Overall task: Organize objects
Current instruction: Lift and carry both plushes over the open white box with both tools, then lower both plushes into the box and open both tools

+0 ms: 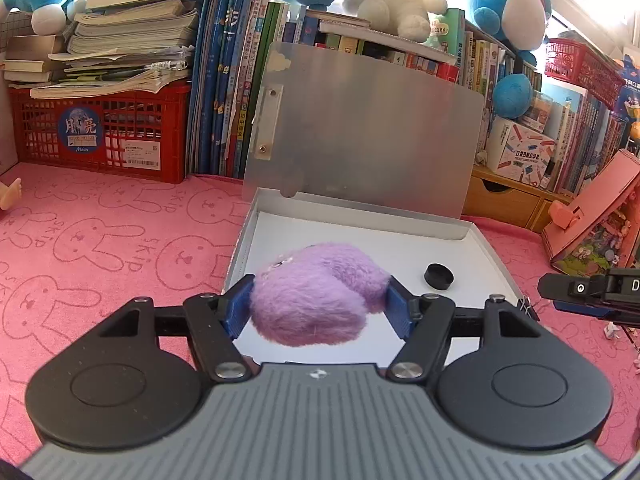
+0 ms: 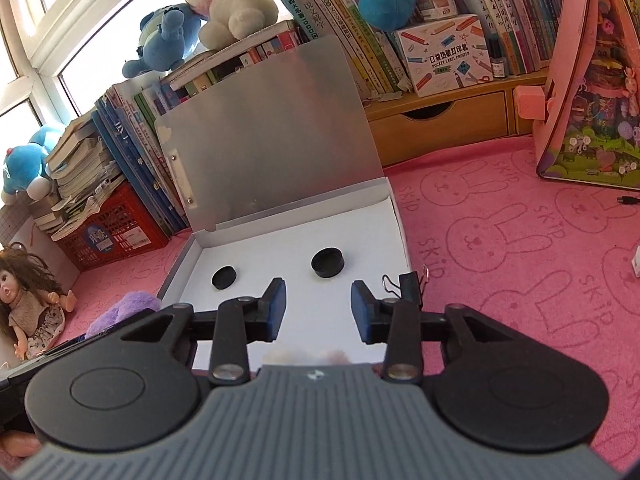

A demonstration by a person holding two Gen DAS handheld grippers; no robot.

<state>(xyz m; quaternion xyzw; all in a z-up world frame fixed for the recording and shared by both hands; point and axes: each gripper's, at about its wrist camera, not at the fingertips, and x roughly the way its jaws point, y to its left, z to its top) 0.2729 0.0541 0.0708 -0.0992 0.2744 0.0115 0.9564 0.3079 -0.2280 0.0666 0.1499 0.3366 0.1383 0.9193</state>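
Note:
My left gripper (image 1: 320, 304) is shut on a purple fluffy plush toy (image 1: 316, 296) and holds it over the near left part of an open white box (image 1: 472, 256) with a raised silver lid (image 1: 368, 128). A black round cap (image 1: 439, 276) lies on the box floor. In the right wrist view my right gripper (image 2: 319, 306) is open and empty above the box's near edge (image 2: 396, 216). Two black caps (image 2: 327, 262) (image 2: 224, 277) lie inside. The purple plush (image 2: 128, 310) shows at the left beside the box.
A black binder clip (image 2: 410, 282) sits on the box's right rim. A doll (image 2: 28, 300) lies on the pink bunny mat (image 2: 520, 248). A red crate (image 1: 100, 132) with stacked books, upright books, plush toys and a pink toy house (image 2: 592, 80) line the back.

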